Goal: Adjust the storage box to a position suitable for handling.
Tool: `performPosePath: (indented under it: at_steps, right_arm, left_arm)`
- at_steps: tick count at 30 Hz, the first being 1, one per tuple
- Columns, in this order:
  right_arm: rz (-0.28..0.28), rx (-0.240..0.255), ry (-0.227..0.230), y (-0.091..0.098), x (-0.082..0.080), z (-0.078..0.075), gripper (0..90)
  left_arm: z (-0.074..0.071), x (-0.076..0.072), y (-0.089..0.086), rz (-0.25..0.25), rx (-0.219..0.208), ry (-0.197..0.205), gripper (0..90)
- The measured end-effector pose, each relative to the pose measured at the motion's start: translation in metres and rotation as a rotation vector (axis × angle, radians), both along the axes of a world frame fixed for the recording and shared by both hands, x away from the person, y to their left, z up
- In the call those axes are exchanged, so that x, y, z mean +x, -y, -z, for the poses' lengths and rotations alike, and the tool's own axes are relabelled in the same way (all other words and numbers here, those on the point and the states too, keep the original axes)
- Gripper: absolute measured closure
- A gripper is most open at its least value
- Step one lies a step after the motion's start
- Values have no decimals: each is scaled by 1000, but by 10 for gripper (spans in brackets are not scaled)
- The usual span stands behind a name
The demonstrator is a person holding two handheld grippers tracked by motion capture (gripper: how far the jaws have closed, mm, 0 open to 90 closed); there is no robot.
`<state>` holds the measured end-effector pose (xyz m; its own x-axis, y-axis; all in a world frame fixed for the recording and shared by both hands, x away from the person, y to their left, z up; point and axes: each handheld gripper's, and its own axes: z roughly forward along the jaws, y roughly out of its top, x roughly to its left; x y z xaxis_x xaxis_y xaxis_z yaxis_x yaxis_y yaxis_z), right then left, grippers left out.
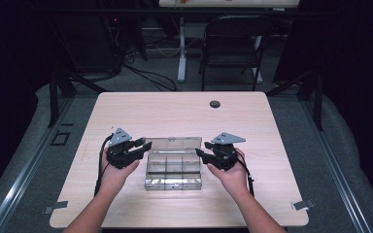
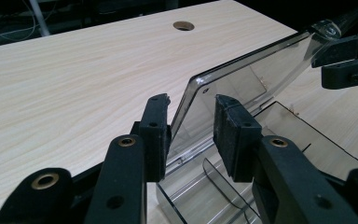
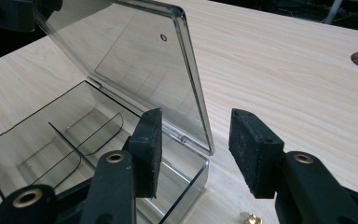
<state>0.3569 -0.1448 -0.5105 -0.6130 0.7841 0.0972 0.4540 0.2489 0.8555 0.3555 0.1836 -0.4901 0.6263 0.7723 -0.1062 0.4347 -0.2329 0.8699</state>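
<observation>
A clear plastic compartment box (image 1: 174, 175) lies in the middle of the table, its lid (image 1: 174, 144) raised on the far hinge. My left gripper (image 1: 144, 144) is at the lid's left end. In the left gripper view the jaws (image 2: 192, 100) straddle the lid's corner (image 2: 242, 79); one pad is close against it and the other stands off, so the gripper is open. My right gripper (image 1: 200, 153) is at the lid's right end, open, with the lid's edge (image 3: 135, 60) between its pads (image 3: 196, 114) and touching neither. The box's compartments (image 3: 42, 135) look empty.
A round cable hole (image 1: 215, 104) sits near the table's far edge. Beyond the table a black folding chair (image 1: 233, 43) and a white desk leg (image 1: 181, 48) stand on the floor. Bare wood surrounds the box on all sides.
</observation>
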Motion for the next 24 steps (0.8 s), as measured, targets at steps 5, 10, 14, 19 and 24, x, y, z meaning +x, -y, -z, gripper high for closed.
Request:
performPosePath:
  at_steps: [5, 10, 14, 19, 24]
  right_arm:
    - [1, 8, 3, -4, 6, 1, 532]
    - [-8, 10, 3, -6, 9, 2, 531]
    - [-12, 3, 1, -7, 13, 1, 532]
    - [-8, 18, 10, -7, 16, 3, 551]
    - [-7, 23, -2, -7, 20, 6, 567]
  left_arm:
    - [2, 4, 1, 3, 1, -9, 647]
    - [4, 6, 0, 6, -12, -13, 643]
    - [7, 9, 1, 8, -16, -25, 634]
    - [10, 14, 1, 5, -27, -38, 629]
    - [14, 18, 3, 3, -32, -57, 611]
